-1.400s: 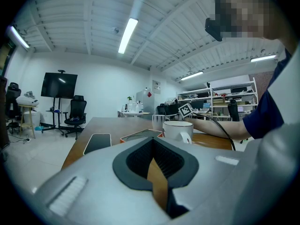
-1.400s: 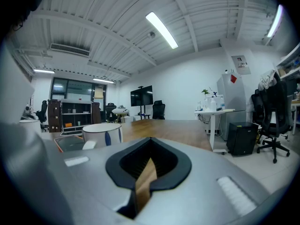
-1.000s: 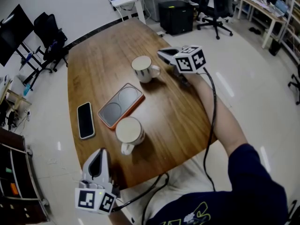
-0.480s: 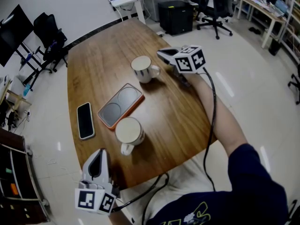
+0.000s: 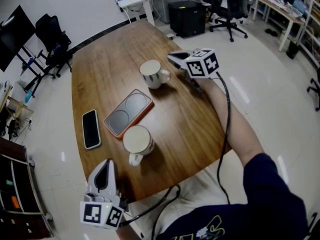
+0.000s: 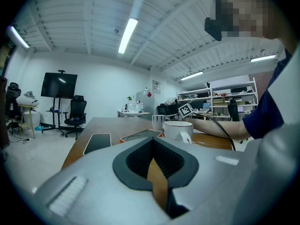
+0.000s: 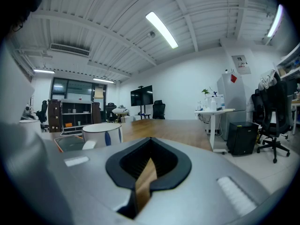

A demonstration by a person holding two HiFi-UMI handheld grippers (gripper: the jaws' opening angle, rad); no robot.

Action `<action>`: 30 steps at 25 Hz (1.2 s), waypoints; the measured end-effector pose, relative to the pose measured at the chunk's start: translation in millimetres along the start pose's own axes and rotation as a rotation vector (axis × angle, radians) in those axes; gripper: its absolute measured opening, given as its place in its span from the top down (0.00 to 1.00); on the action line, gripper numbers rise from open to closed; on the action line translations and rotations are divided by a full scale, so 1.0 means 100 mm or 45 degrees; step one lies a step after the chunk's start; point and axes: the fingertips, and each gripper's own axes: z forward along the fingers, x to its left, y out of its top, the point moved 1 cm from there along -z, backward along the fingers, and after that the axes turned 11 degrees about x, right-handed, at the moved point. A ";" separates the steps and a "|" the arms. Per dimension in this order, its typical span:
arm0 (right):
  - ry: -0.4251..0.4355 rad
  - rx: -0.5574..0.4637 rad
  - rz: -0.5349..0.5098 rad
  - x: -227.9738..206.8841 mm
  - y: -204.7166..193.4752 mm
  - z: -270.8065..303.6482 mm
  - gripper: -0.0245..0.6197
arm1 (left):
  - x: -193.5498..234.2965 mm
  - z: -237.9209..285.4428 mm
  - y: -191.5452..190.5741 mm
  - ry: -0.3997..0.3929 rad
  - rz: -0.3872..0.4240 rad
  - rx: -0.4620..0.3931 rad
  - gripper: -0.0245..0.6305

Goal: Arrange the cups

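Nothing is seen to have moved since the earlier frames: both grippers and every item on the table (image 5: 190, 129) are found in the same places.

Left gripper (image 5: 106, 163): held at the table's near edge, pointed across the top. Jaws are pressed together, nothing between them; only a sliver of wood is seen past them in the left gripper view.

Right gripper (image 5: 173, 58): held over the far right side of the table. Jaws likewise pressed together and empty.

Near cup (image 5: 138, 140): white, upright, stood just beside the near corner of the orange-rimmed tray (image 5: 128, 112), handle turned toward the person. It is ahead of the left gripper, apart from it.

Far cup (image 5: 152, 73): white with dark stripes, upright, set beyond the tray's far corner and apart from it, handle turned toward the right gripper. The gripper is near it, not touching.

Both round recesses of the tray are unoccupied. A dark phone (image 5: 91, 128) is laid flat to the tray's left.
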 end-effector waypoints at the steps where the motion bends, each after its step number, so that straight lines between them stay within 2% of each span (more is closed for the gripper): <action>1: 0.000 -0.001 -0.001 0.00 0.00 0.00 0.96 | -0.01 0.00 0.01 -0.003 0.003 0.001 0.96; 12: 0.004 -0.019 -0.017 0.01 0.01 -0.02 0.96 | 0.00 0.00 -0.01 0.003 -0.002 -0.003 0.96; 14: 0.076 -0.090 -0.017 0.10 0.09 -0.08 0.96 | -0.01 -0.01 0.00 0.004 -0.002 -0.001 0.96; 15: 0.146 -0.170 0.020 0.15 0.18 -0.14 0.96 | -0.01 -0.01 0.00 0.004 -0.002 0.000 0.96; 16: 0.235 -0.268 0.086 0.21 0.28 -0.21 0.79 | -0.01 -0.01 0.00 0.003 -0.001 0.001 0.96; 17: 0.326 -0.356 0.156 0.28 0.38 -0.27 0.55 | -0.02 -0.01 0.00 0.001 0.001 0.000 0.96; 18: 0.399 -0.409 0.193 0.36 0.45 -0.31 0.42 | -0.03 -0.01 0.01 -0.002 0.005 0.001 0.96; 19: 0.445 -0.419 0.175 0.46 0.49 -0.32 0.38 | -0.03 -0.01 0.01 -0.005 0.008 0.002 0.96; 21: 0.492 -0.342 0.029 0.73 0.46 -0.25 0.25 | -0.03 -0.01 0.01 -0.006 0.008 0.001 0.96; 23: 0.503 -0.221 -0.114 1.00 0.36 -0.11 0.17 | -0.02 -0.01 0.00 -0.003 0.006 0.000 0.96; 25: 0.452 -0.123 -0.207 1.13 0.25 0.04 0.16 | -0.02 -0.01 -0.01 0.002 0.003 -0.002 0.96; 27: 0.372 -0.076 -0.229 1.13 0.17 0.18 0.17 | -0.01 -0.01 -0.02 0.002 0.003 -0.002 0.96; 29: 0.311 -0.045 -0.193 1.07 0.13 0.25 0.22 | -0.01 -0.02 -0.01 0.001 0.002 -0.001 0.96; 30: 0.293 -0.033 -0.180 1.05 0.12 0.26 0.31 | -0.01 -0.02 -0.01 0.001 0.003 -0.001 0.96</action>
